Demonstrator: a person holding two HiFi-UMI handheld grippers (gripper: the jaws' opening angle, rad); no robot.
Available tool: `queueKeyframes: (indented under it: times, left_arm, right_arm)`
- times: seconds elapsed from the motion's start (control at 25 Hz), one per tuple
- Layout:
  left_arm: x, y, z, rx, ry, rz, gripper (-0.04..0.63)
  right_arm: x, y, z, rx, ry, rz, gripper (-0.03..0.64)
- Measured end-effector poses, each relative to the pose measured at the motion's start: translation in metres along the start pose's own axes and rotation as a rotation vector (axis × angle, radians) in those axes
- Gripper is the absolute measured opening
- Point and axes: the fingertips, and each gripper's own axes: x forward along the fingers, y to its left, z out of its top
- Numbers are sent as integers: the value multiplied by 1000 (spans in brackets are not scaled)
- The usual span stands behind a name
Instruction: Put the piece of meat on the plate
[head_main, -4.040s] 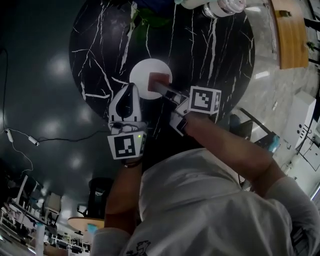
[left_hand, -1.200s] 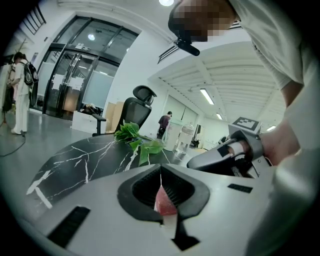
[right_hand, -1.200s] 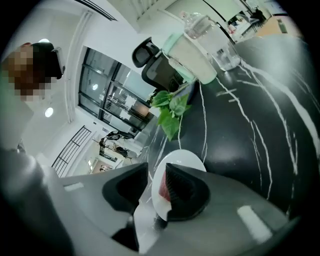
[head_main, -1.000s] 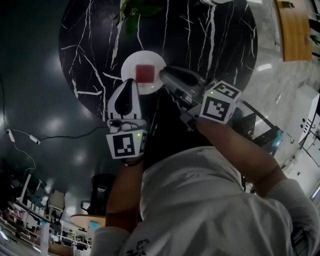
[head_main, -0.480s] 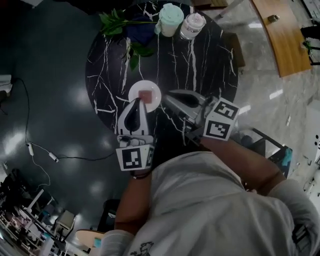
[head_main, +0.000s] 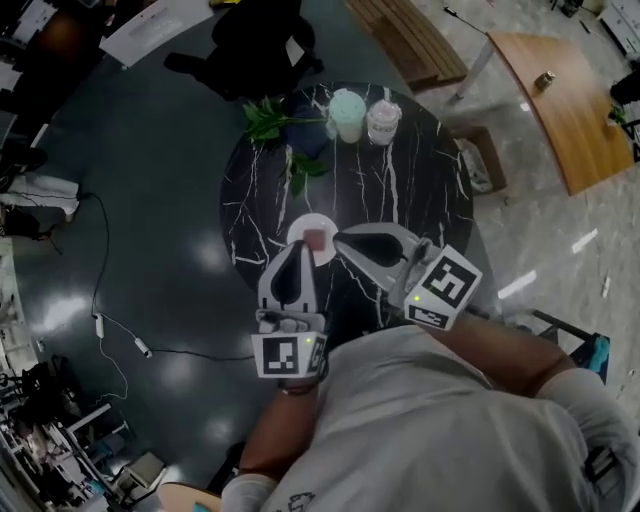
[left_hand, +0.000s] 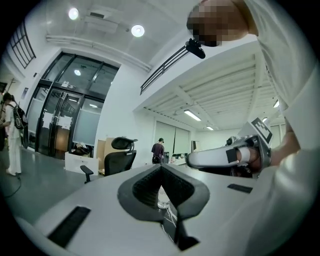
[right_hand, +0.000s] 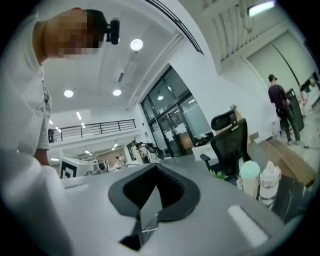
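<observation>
Both claws have risen well clear of the table (head_main: 400, 200) since a second ago, and it now looks small far below them. The left claw (head_main: 301, 246) is pressed together with nothing in it. The right claw (head_main: 339, 238) is likewise closed tight and empty. The piece of meat (head_main: 317, 239) lies on the white plate (head_main: 303, 226), seemingly a little right of its middle, though it shows very small. Two lidded cups (head_main: 364, 117) and a leafy plant (head_main: 272, 120) stand at the table's far edge.
</observation>
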Motion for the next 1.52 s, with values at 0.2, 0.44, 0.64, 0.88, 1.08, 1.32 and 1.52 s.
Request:
queueKeyframes:
  times: [0.2,0.44,0.64,0.88,1.08,1.32,1.52]
  left_arm:
    - [-18,-15,8,-26,23,-19,6]
    - [-73,-18,1,-82,51,-22,6]
    - [-118,-14,2,-75,49,-60,6]
    - [-183,-18,18,-50,17,-103,6]
    - [-223,-20,33,-52,-15,-116,6]
    - [-257,-25,34,-75,-11,-162,6]
    - [-276,-36,36,-72,-27,-170,6]
  right_arm:
    - [-6,26,4,-140,-18,-68,2]
    - [-14,67,-11,-151,-7,-142,2]
    - [-15,112,-30,-175,-4,-187,2]
    - [-16,178,-40,-204,-10,-196,2]
    - [-13,226,-45,-226,-24,-201,2]
    - [-20,266,-50,-245,-35,-237,2]
    - [-27,284,-58,-243,-13,-247,2]
